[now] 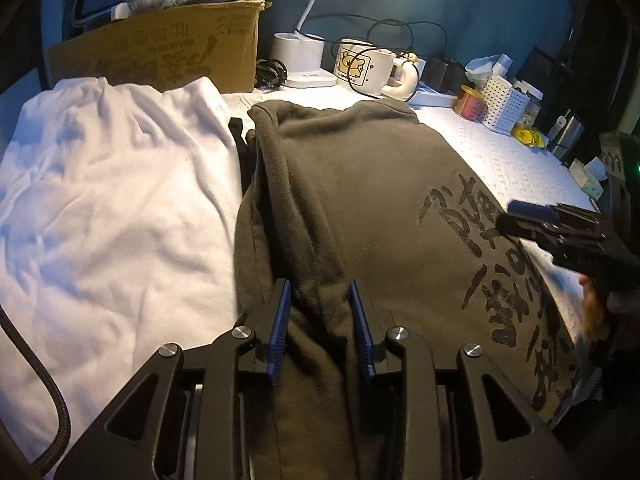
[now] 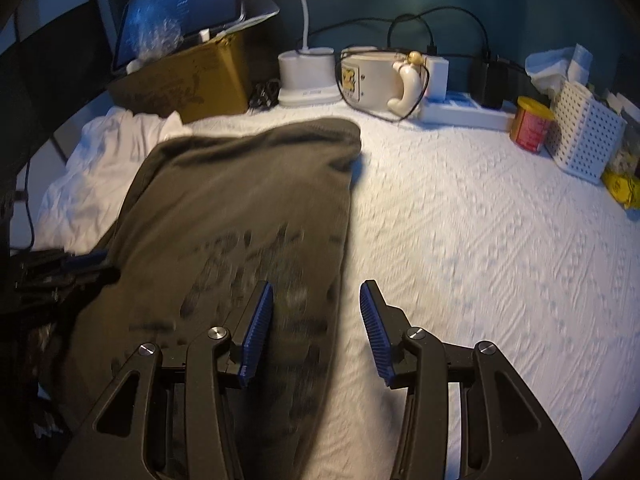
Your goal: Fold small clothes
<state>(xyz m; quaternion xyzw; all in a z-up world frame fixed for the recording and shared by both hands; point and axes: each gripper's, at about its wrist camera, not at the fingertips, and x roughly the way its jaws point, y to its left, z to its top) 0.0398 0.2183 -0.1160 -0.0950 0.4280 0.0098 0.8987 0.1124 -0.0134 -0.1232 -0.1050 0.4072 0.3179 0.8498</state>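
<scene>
A dark olive garment (image 1: pixel 360 184) with black printed characters lies folded lengthwise on the white textured tabletop (image 1: pixel 516 164); it also shows in the right wrist view (image 2: pixel 240 200). My left gripper (image 1: pixel 320 300) hangs over its near left part, jaws apart with a raised fold of the cloth between the blue pads. My right gripper (image 2: pixel 316 300) is open and empty above the garment's right edge. It shows in the left wrist view (image 1: pixel 532 216) at the right. A white garment (image 1: pixel 112 200) lies to the left.
A cardboard box (image 1: pixel 168 52) stands at the back left. A white lamp base (image 1: pixel 300 56), a cartoon mug (image 1: pixel 364 66), cables, a red tin (image 1: pixel 468 100) and a white perforated basket (image 1: pixel 504 106) line the back. The white tabletop (image 2: pixel 480 240) spreads to the right.
</scene>
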